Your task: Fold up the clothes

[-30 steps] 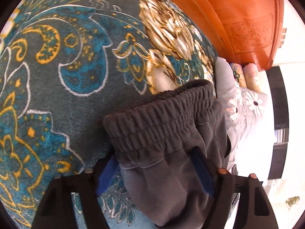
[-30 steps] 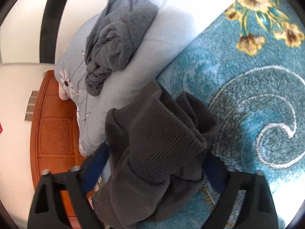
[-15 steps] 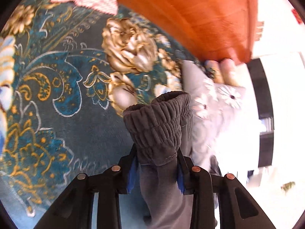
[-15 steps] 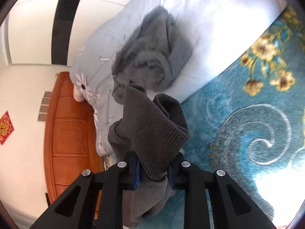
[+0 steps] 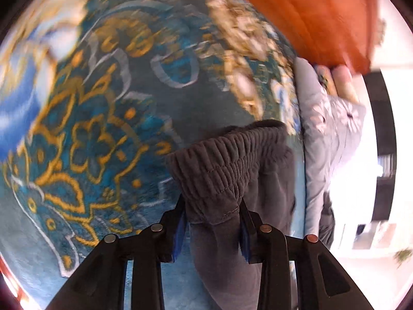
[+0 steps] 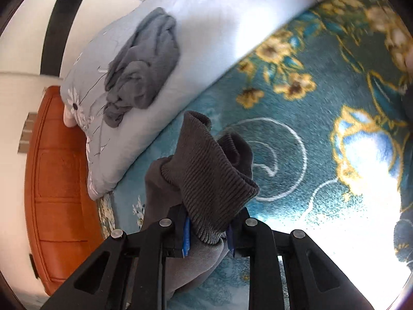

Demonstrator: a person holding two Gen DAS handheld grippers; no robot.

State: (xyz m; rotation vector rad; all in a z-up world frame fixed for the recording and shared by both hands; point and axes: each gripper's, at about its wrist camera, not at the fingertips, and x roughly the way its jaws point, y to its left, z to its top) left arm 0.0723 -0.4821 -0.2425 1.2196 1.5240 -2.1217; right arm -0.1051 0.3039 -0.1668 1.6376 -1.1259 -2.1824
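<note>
My left gripper (image 5: 211, 222) is shut on the gathered elastic waistband (image 5: 224, 160) of dark grey trousers, which hang down from the jaws above the teal floral blanket (image 5: 103, 129). My right gripper (image 6: 207, 228) is shut on the ribbed ankle cuffs (image 6: 209, 170) of the same dark grey trousers, held above the blanket (image 6: 322, 134). A second, lighter grey garment (image 6: 142, 69) lies crumpled on a pale blue pillow (image 6: 206, 33).
An orange wooden headboard (image 5: 304, 13) stands at the head of the bed and shows in the right wrist view (image 6: 54, 180) too. The pale floral pillow (image 5: 325, 134) lies along the blanket's edge. White wall with a black stripe (image 6: 59, 18) is behind.
Both grippers closed on the trousers between one second ago and half a second ago, then lifted and swung them; the view is motion-blurred. The crumpled grey garment now sits farther from the right gripper.
</note>
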